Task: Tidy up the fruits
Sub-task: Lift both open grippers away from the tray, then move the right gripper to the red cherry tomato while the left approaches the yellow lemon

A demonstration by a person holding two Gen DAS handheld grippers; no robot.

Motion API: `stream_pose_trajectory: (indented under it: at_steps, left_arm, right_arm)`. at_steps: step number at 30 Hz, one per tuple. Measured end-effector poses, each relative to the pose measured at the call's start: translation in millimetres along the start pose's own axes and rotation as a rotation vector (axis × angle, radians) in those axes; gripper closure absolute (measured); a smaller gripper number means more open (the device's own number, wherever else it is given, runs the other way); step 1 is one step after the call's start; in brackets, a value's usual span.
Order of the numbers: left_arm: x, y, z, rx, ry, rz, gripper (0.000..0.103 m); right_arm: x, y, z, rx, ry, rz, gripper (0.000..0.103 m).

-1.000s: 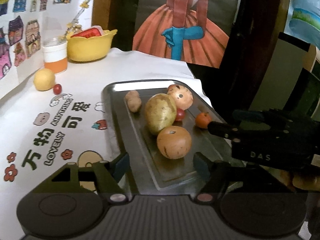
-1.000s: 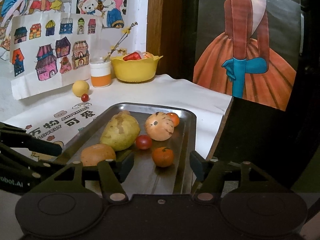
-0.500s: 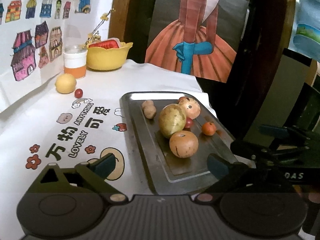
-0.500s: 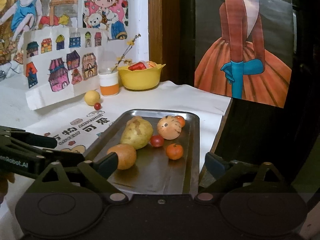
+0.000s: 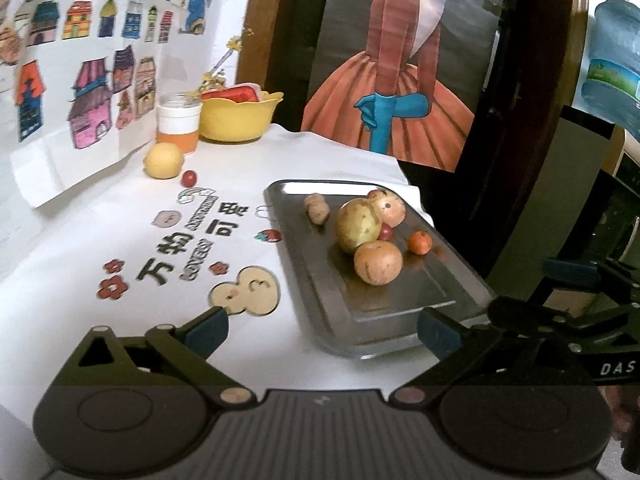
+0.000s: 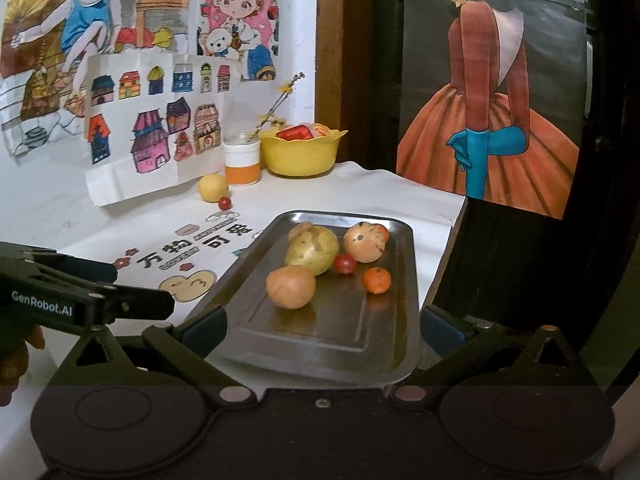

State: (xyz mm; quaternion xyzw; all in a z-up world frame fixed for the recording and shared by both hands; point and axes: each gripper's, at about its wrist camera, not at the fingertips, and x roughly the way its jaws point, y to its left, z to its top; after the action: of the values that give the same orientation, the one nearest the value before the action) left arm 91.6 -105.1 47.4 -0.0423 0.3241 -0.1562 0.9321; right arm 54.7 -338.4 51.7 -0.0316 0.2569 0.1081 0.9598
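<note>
A steel tray [image 5: 328, 312] [image 6: 404, 320] lies at the table's right edge and holds several fruits: a green-yellow pear [image 5: 357, 224] [image 6: 312, 250], a tan apple [image 5: 378, 262] [image 6: 291, 287], a spotted orange fruit [image 5: 388, 208] [image 6: 365, 242], a small tangerine [image 5: 419, 242] [image 6: 377, 280], a cherry tomato [image 6: 345, 264] and a brown lumpy piece [image 5: 317, 209]. A yellow lemon [image 5: 163, 160] [image 6: 213, 187] and a red cherry tomato [image 5: 189, 178] [image 6: 225, 202] sit on the cloth at the back left. My left gripper [image 5: 322, 332] is open near the tray's near end. My right gripper [image 6: 322, 326] is open too, empty.
A yellow bowl [image 5: 240, 118] [image 6: 302, 152] with red items and an orange-banded white cup [image 5: 178, 122] [image 6: 242, 160] stand at the back. Drawings cover the left wall. The table drops off right of the tray, beside a dark wooden frame [image 5: 528, 100].
Both grippers have drawn back and risen away from the tray, and their fingers have spread wider. The fruits on the tray have not moved.
</note>
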Motion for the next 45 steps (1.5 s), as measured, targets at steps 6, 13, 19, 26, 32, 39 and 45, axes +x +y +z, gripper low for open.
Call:
stream_pose_trajectory:
  at_steps: [6,13,19,26,32,39,45]
  left_arm:
    - [-15.5,19.1,-13.2,-0.032,0.012,0.035,0.001]
    - [-28.4,46.6,-29.3,-0.06,0.054,0.105,0.001]
    - [-40.4,54.5,-36.3,-0.012,0.093,0.173,0.0]
    - [-59.7,56.6,-36.0,0.04,0.079,0.187,0.001]
    - [-75.9,60.3,-29.5,0.091,0.043,0.198,0.001]
    - [-95.5,74.7,-4.1,0.117,-0.03,0.219,0.0]
    - [-103.2,90.5,27.0,0.109,-0.088,0.245,0.0]
  right_arm:
    - [-11.7,17.9,-9.8,0.018,0.025,0.01,0.001]
    - [-20.8,37.4,-22.5,0.046,0.072,0.036,0.001]
    - [-27.5,54.7,-26.3,0.025,0.11,0.066,0.001]
    - [-35.9,78.8,-20.5,0.002,0.155,0.141,0.001]
    - [-49.9,93.3,2.4,0.018,0.16,0.224,0.001]
    - [-67.5,111.7,50.8,-0.056,0.11,0.253,0.001]
    - [-75.6,125.4,98.8,-0.162,0.043,0.273,0.001]
